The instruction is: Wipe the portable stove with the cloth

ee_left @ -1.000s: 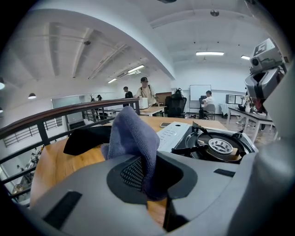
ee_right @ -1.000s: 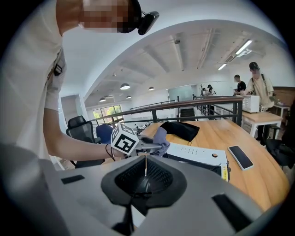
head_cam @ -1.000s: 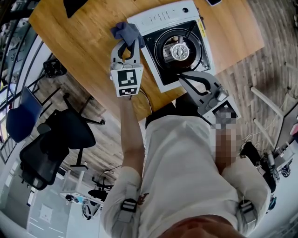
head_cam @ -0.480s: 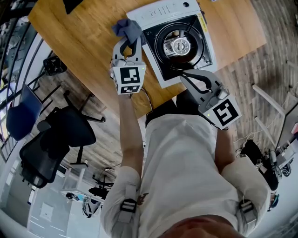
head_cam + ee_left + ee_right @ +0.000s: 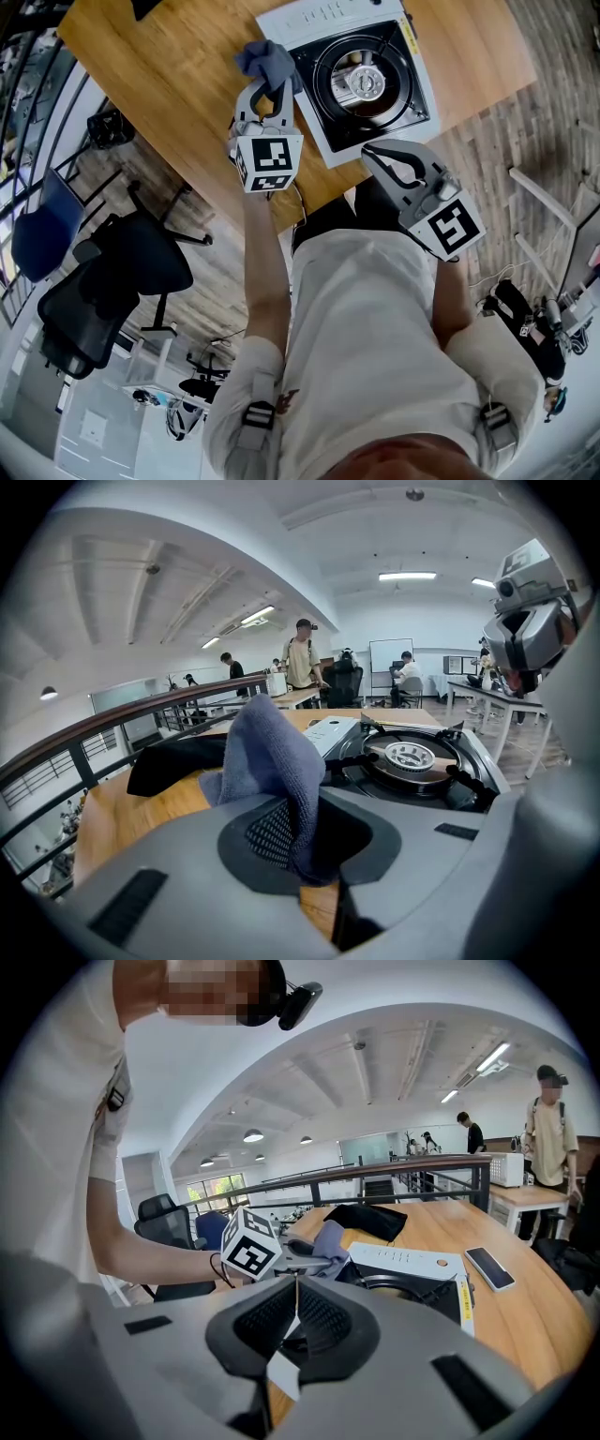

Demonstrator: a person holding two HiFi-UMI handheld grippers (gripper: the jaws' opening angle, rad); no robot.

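The portable stove (image 5: 322, 142) sits on the wooden table (image 5: 169, 89), at about 12 o'clock from the person holding the grippers. It has a white body, a black top and a round burner (image 5: 364, 82) in the middle. The control panel is on the far side.

The left gripper (image 5: 269, 91) reaches in from the stove's 8 o'clock. Its jaws are drawn narrow and pinch a blue-grey cloth (image 5: 268, 59). In the left gripper view the fabric is caught between the ribbed pads and bunches up above them. From the head view the cloth lies at the stove's 9 to 10 o'clock, overlapping the left edge of the black top. I cannot tell whether it presses on the surface.

The right gripper (image 5: 368, 150) is at the stove's 6 o'clock, its tips at the near rim. In the right gripper view its pads meet in a thin line, jaws together.

Across the table, at about 11 o'clock from the stove in the right gripper view, lies a dark bundle (image 5: 367, 1220). A phone (image 5: 490, 1267) lies flat at the stove's 2 o'clock there. A black office chair (image 5: 112, 291) stands on the floor at 8 o'clock in the head view. People (image 5: 302, 658) stand by desks in the background.
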